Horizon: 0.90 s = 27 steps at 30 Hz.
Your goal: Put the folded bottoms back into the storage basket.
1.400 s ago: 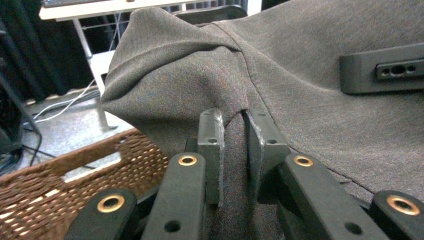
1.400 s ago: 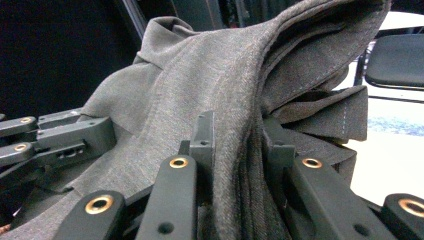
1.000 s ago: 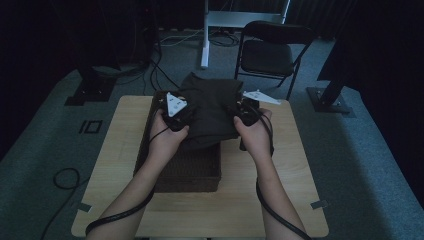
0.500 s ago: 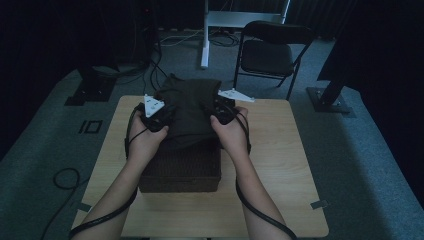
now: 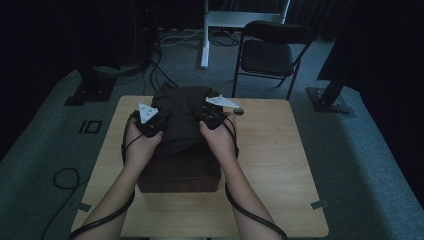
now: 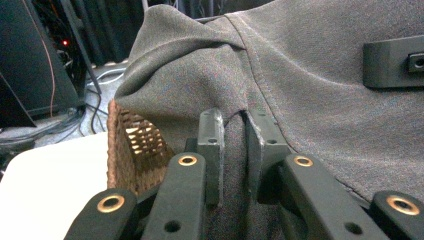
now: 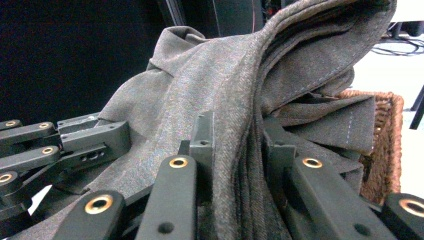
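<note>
Folded cloth (image 5: 181,117) runs lengthwise away over basket (image 5: 180,172); both grippers clamp its sides.

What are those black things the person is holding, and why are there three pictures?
Those are two hand-held tools with pinching jaws, like big tweezers. One picture comes from a camera up high, looking down at the wooden table. There you see the left gripper and the right gripper, one in each hand. The other two pictures come from little cameras riding on each tool, looking along its jaws. On the table stands a brown woven basket. Both tools are pinching a dark cloth, maybe a piece of clothing, which hangs over the basket. Up close you can see the fabric squeezed between the jaws.
</note>
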Tool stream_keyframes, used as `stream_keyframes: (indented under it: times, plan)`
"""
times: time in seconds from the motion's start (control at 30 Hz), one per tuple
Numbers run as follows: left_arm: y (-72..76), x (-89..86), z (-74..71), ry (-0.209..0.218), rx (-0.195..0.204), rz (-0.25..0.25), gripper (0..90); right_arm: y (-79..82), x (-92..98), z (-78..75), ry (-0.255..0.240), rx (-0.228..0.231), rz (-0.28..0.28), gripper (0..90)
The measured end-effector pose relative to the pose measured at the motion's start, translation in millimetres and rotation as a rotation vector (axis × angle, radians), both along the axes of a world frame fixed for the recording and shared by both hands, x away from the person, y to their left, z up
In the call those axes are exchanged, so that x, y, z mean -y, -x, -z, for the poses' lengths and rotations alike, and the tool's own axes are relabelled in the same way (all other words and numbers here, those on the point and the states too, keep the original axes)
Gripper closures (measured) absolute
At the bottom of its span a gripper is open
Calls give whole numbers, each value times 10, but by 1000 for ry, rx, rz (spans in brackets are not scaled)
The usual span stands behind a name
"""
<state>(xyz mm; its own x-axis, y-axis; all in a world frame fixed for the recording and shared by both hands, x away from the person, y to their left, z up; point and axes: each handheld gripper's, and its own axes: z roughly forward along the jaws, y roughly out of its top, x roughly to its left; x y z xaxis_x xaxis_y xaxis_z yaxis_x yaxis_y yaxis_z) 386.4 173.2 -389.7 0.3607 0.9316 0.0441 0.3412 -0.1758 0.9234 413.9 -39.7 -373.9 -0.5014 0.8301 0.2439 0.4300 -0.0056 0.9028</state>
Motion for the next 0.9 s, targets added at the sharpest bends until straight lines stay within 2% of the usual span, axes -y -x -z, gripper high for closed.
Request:
stream_keyframes:
  times: [0.43,0.77,0.9]
  plan:
    - [-40,38,309,-1,-46,2,792,-39,18,301,8,-54,3,733]
    - [-73,69,453,-8,-69,7,793,-52,40,481,14,-82,18,733]
    - [-93,81,540,-24,-84,14,793,-61,33,550,26,-94,26,732]
